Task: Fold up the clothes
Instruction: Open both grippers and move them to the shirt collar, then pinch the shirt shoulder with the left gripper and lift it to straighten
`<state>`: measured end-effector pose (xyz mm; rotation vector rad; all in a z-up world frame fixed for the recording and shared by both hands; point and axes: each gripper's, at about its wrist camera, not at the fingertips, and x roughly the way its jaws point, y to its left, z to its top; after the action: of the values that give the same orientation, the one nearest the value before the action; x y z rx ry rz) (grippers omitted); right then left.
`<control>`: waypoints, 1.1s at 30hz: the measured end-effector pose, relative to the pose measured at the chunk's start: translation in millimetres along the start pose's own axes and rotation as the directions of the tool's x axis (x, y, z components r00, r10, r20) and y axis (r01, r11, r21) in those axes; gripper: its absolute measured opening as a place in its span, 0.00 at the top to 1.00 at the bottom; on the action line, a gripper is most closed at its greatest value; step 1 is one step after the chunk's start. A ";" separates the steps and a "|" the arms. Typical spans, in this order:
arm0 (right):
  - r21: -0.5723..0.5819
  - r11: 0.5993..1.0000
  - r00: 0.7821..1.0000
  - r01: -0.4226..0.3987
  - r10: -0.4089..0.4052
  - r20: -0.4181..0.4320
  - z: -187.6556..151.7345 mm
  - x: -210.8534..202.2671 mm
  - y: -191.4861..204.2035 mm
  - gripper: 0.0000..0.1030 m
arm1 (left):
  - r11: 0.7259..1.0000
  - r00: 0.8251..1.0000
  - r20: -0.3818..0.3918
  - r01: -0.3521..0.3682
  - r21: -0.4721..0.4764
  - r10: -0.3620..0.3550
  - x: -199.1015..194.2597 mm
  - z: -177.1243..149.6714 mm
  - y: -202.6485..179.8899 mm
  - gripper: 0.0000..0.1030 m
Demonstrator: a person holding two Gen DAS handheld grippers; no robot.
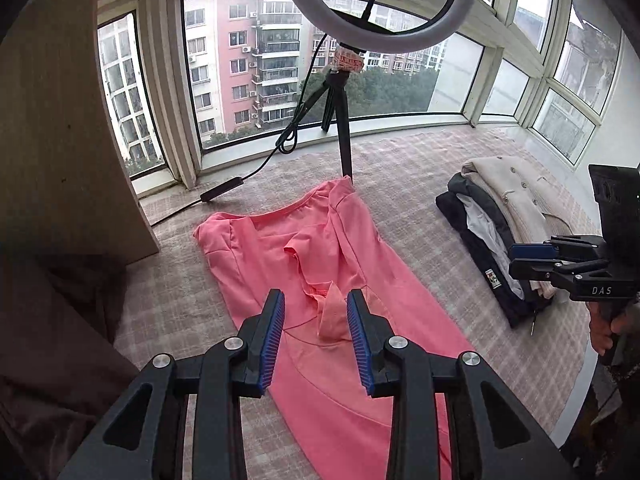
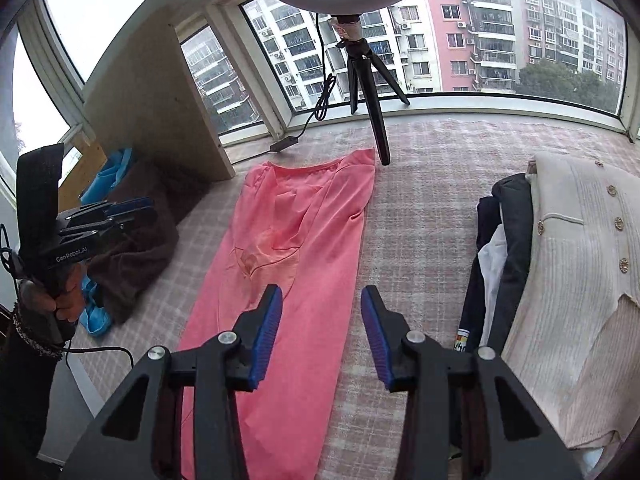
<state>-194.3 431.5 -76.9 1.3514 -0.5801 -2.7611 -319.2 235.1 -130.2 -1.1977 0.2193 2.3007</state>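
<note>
A folded pile (image 1: 504,224) sits right, while the pink garment (image 1: 304,264) lies lengthwise-folded, cross folds left; left tool (image 1: 316,336) and right tool (image 2: 322,336) spread, empty.

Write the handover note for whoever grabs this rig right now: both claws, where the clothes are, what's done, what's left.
Left claw: open, empty, hovering over the middle of the pink garment.
Right claw: open, empty, above the pink garment's right edge.
Pink garment: laid lengthwise on the checked cover, its sides folded in to a long narrow strip; top end by the tripod leg.
Done: folded stack to the right, cream buttoned knit on top, dark pieces under.
Left: fold the pink strip across its length, then move it to the stack. A brown cloth heap lies to the left, apparently unfolded.
</note>
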 end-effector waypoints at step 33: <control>0.050 0.998 0.998 -0.035 0.037 -0.045 77.5 147.4 -46.1 0.70 | 0.995 0.989 -0.108 -0.097 0.010 0.097 140.8 38.4 40.9 0.95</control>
<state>-339.1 474.0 -161.0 1.3955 -0.6682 -2.6974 -433.6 268.6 -223.9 -1.3385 0.3293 2.3177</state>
